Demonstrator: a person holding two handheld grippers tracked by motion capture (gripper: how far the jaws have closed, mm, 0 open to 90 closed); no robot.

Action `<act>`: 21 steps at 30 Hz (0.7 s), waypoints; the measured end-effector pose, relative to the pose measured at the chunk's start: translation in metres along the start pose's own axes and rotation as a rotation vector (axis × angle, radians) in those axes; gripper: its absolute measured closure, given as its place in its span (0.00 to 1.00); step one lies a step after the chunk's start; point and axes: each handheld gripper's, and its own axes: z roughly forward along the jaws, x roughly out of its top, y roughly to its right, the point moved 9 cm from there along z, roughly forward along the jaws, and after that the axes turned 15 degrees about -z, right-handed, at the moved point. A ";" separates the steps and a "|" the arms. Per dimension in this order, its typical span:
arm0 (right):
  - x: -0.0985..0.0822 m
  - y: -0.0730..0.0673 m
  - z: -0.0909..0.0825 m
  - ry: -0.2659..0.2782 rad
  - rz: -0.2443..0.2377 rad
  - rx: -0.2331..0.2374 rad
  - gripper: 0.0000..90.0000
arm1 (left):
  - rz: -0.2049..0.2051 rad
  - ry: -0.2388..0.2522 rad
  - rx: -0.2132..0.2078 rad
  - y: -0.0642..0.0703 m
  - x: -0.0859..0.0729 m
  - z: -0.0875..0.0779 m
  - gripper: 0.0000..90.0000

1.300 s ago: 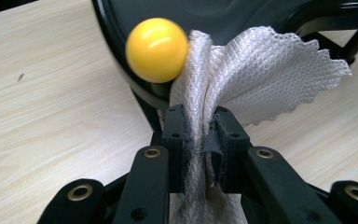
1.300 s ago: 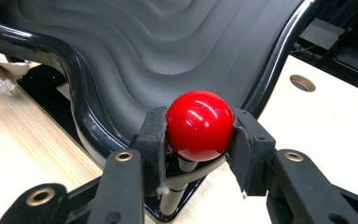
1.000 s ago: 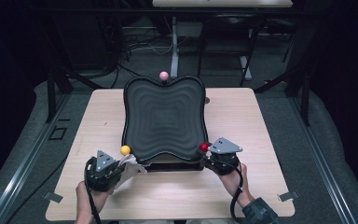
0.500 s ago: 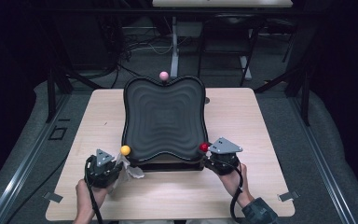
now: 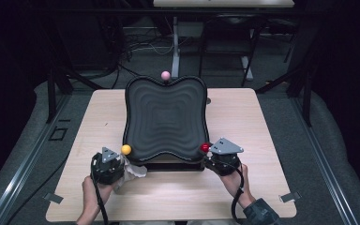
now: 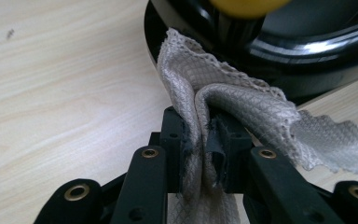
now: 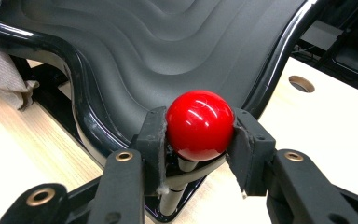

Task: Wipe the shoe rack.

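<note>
Cloth (image 6: 242, 112) sits pinched in left tool (image 6: 198, 140); right tool (image 7: 198, 135) clamps the red knob (image 7: 200, 123).

Black grippers (image 5: 107, 165) with brass-ringed holes, grey triangular plates, dark cables

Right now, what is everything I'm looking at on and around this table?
tray: one, black, rippled, middle of the table
red ball: one, on a post at the tray's near right corner
yellow ball: one, near left corner
pink ball: one, far edge
cloth: one, beige, by the yellow ball
table: one, pale wood
left gripper: black, pinching the cloth
right gripper: black, clamped on the red ball
hands: two, near edge
</note>
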 end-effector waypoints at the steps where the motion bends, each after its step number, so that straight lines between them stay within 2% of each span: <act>1: 0.000 0.000 0.000 0.000 -0.001 0.000 0.66 | 0.000 -0.007 0.001 0.000 -0.001 0.002 0.84; 6: 0.000 0.001 0.000 0.000 -0.003 -0.004 0.66 | 0.000 -0.061 0.002 0.000 -0.010 0.018 0.84; 9: 0.000 0.000 0.000 -0.001 -0.003 -0.004 0.66 | 0.016 -0.097 -0.002 0.002 -0.016 0.028 0.83; 12: 0.000 0.000 0.000 -0.001 -0.003 -0.003 0.66 | 0.019 -0.106 -0.005 0.002 -0.017 0.031 0.83; 15: 0.000 0.001 0.000 -0.001 -0.004 -0.004 0.66 | -0.002 -0.088 -0.026 0.003 -0.013 0.024 0.83; 18: 0.000 0.001 0.000 -0.001 -0.003 -0.004 0.66 | -0.016 -0.037 -0.047 0.007 -0.005 0.010 0.83; 21: 0.000 0.001 0.000 -0.001 -0.003 -0.004 0.66 | -0.010 -0.002 -0.058 0.011 -0.001 0.000 0.83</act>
